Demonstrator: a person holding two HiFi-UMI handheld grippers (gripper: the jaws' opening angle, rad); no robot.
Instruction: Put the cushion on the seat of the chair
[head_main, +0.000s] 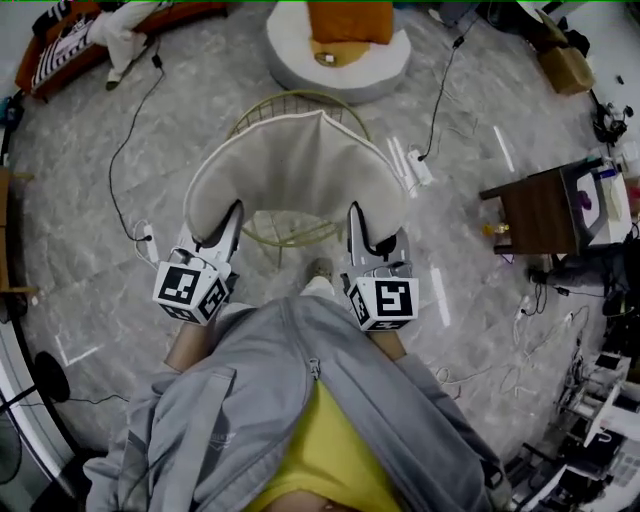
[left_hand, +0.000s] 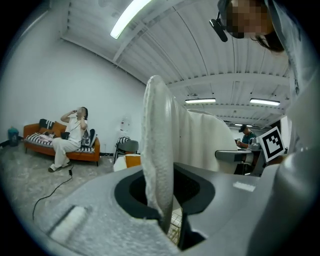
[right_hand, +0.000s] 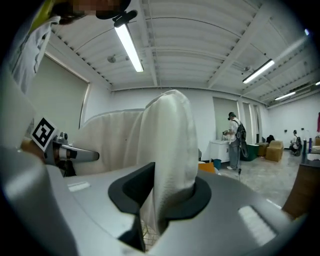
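both grippers are clamped on the cream cushion (head_main: 295, 170): the left gripper (head_main: 231, 212) pinches one side edge and the right gripper (head_main: 357, 215) the other, with fabric squeezed tight between each pair of jaws. the cushion stretches between and ahead of the tips, over the gold wire chair (head_main: 290, 100), whose mesh shows just under the jaws

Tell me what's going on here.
A person stands over a gold wire chair with tongs in each hand. The left tongs and the right tongs are each clamped on the near edge of a white cushion, one at each side. The cushion is spread out over the chair and has not been let go. Whether it already rests on the seat can't be told.
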